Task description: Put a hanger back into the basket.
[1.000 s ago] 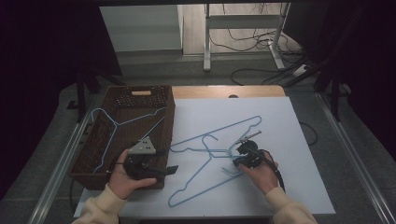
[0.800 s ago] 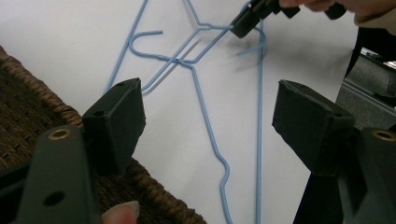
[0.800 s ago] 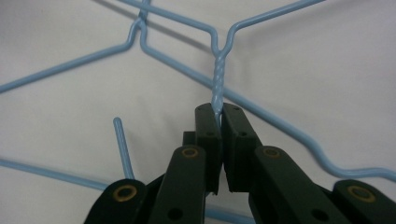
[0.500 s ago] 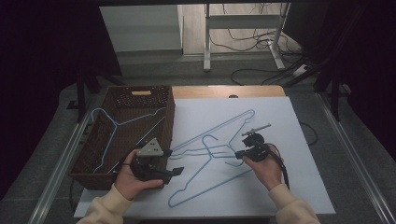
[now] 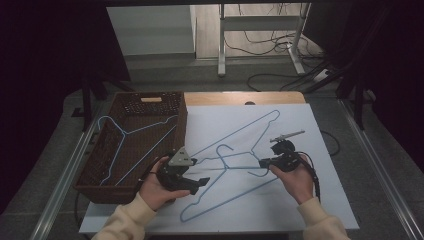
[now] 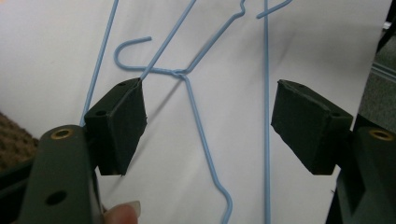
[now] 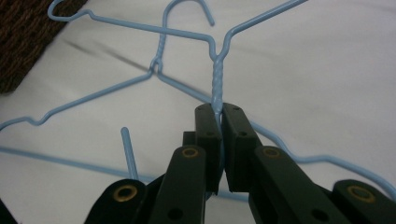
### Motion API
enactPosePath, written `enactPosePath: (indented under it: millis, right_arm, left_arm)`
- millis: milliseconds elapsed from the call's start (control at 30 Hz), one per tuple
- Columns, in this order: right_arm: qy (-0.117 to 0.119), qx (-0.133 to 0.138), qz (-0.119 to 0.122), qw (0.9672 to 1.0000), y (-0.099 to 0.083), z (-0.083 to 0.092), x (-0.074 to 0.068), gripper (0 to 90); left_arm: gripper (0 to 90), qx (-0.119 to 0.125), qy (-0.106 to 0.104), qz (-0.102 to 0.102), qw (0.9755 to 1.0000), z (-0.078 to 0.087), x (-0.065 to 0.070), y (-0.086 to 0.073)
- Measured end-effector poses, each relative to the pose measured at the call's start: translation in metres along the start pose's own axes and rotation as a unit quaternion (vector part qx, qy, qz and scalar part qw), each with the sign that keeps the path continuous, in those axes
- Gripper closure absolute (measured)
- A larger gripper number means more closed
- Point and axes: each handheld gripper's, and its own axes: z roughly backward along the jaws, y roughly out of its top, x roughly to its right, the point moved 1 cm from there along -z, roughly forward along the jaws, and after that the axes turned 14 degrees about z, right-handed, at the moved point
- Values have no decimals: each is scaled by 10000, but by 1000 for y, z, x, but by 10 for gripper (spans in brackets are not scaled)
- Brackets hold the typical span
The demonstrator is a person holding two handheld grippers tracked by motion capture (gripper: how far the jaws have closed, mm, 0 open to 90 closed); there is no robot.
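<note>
From above, your right tool [image 5: 264, 162] has lifted the blue wire hanger [image 5: 235, 135] off the table [image 5: 330, 200], basket [image 5: 100, 170] at nine o'clock. Left tool [image 6: 205, 121] spread, empty. Right tool pinching hanger's twisted neck [image 7: 217, 79].

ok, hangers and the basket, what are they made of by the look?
Hangers: thin wire, likely metal under a smooth pale blue coating; the neck is twisted wire, the right gripper shut on it. Basket: dark brown woven wicker or a plastic imitation; open weave shows in the walls.
</note>
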Motion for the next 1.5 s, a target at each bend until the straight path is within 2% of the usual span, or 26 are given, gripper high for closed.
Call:
enactPosePath:
  millis: [167, 300, 600, 700, 733, 800, 933, 1100, 1200, 1333, 1467, 1500]
  right_arm:
    - [87, 29, -41, 9999, -10, 9, 2, 861]
    - [121, -12, 41, 9999, -14, 14, 0, 861]
    - [188, 3, 175, 9997, -21, 28, -4, 861]
    - [217, -7, 210, 9995, -22, 31, -5, 861]
    - [236, -21, 204, 9995, -22, 31, -5, 861]
    - [252, -37, 200, 9995, -23, 31, -5, 861]
    - [274, -90, 273, 9992, -23, 30, -6, 861]
    - [331, -100, 314, 9989, -22, 32, -8, 861]
    - [355, -86, 314, 9988, -22, 34, -9, 861]
    - [401, -56, 295, 9987, -22, 37, -8, 858]
    - [392, 145, 231, 9989, -22, 43, -4, 850]
    - [385, 264, 196, 9987, -23, 44, -3, 795]
  left_arm:
    - [274, -132, 95, -44, 9999, -17, 2, 10]
    - [279, -148, 87, -46, 9998, -24, 6, 19]
    - [281, -305, -26, -86, 9995, -42, 12, 26]
    - [282, -365, -83, -67, 9993, -50, 12, 28]
    - [283, -352, -117, 25, 9993, -54, 13, 28]
    - [285, -434, -93, -4, 9990, -61, 13, 29]
    - [318, -516, 94, -88, 9986, -76, 14, 31]
    - [446, -760, 262, -266, 9964, -94, 16, 32]
    - [601, -881, 249, -405, 9950, -101, 19, 31]
    - [802, -1004, 220, -433, 9938, -106, 21, 32]
    - [820, -1039, 97, -490, 9933, -105, 23, 33]
    - [824, -1005, 64, -507, 9936, -104, 24, 33]
